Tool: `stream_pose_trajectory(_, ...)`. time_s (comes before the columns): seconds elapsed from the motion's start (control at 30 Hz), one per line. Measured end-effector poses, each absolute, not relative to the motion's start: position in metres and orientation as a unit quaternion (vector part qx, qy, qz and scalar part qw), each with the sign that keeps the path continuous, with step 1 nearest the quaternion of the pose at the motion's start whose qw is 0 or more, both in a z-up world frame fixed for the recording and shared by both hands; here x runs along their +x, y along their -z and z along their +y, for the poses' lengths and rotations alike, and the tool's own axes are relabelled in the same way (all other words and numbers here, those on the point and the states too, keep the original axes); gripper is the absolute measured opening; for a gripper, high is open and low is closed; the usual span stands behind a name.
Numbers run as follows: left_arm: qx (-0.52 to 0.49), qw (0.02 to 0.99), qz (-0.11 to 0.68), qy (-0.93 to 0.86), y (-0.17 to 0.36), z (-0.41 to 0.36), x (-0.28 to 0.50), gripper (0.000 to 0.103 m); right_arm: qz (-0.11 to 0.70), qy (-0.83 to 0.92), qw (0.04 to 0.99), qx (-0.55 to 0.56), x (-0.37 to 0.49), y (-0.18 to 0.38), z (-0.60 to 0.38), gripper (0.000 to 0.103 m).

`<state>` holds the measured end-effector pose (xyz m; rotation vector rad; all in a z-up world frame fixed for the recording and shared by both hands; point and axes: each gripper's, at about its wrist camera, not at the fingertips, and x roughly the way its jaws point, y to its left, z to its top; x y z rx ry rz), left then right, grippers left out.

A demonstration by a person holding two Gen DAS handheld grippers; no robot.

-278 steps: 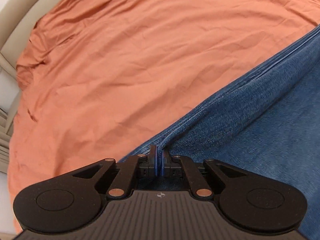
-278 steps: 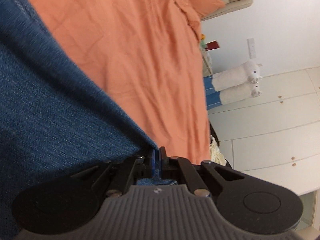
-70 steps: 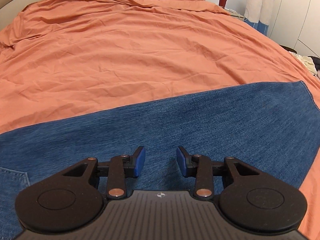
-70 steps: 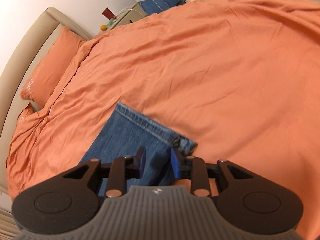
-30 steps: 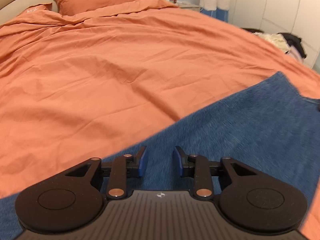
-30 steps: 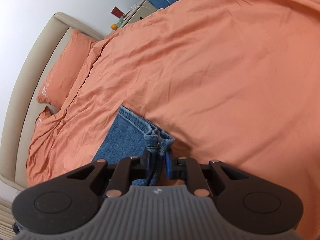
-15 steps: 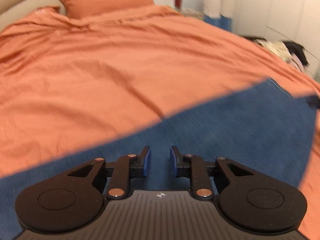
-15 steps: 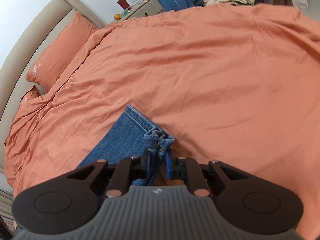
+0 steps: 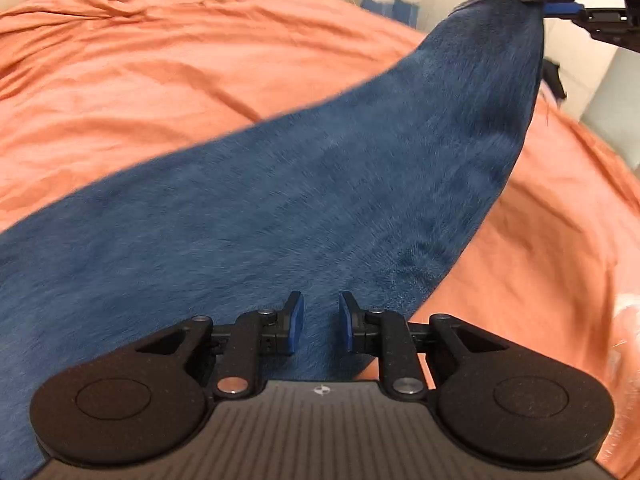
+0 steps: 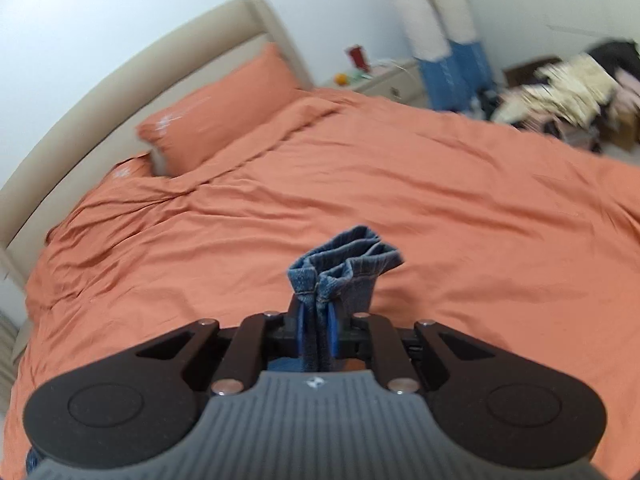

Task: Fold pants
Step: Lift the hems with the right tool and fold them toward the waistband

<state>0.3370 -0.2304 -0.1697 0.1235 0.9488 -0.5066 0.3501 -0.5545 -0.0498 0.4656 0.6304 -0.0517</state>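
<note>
Right gripper (image 10: pixel 316 330): jaws have just been closing and are clamped on the bunched hem of the jeans (image 10: pixel 344 264), the cuff folds standing up beyond the blue pads (image 10: pixel 330 334). In the left wrist view the same gripper (image 9: pixel 560 8) appears at upper right, holding the leg end raised above the bed.

Left gripper (image 9: pixel 320 326): jaws have just been closing but remain partly open, a clear gap between the pads (image 9: pixel 296 326); nothing is pinched. It hangs over the jeans (image 9: pixel 280 200); whether it touches them cannot be told.

Jeans: the denim runs from lower left, under the left gripper, and rises in a long band to the right gripper at upper right.

Surface: an orange duvet (image 10: pixel 440 184), creased, covers the bed. Two orange pillows (image 10: pixel 216 120) lie against a beige headboard (image 10: pixel 132 80).

Room: white walls; a nightstand (image 10: pixel 388 80) beside the bed; a heap of clothes (image 10: pixel 560 88) at far right, blurred.
</note>
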Motion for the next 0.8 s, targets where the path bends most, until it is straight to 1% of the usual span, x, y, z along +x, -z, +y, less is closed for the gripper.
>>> stream_pose_trajectory(0.23,-0.002,0.889,0.421,0.180,0.110,-0.144,0.324,0.025,0.299,-0.055,0.929,0.211,0.345,0.017,-0.437,0.007)
stream_pose_trajectory(0.4,-0.045,0.903,0.408,0.131,0.079,-0.071,0.315,0.026,0.325,-0.102,0.921,0.188,0.341,0.027,-0.343,0.007)
stream_pose_trajectory(0.5,-0.052,0.906,0.407,0.104,0.074,-0.034,0.308,0.031,0.355,-0.128,0.914,0.151,0.335,0.053,-0.283,0.006)
stream_pose_trajectory(0.7,-0.078,0.893,0.434,0.091,0.087,0.020,0.290,0.033,0.450,-0.149,0.880,0.029,0.309,0.149,-0.187,0.007)
stream_pose_trajectory(0.8,-0.104,0.882,0.448,0.100,0.101,0.039,0.286,0.034,0.471,-0.134,0.871,-0.024,0.298,0.187,-0.166,0.007)
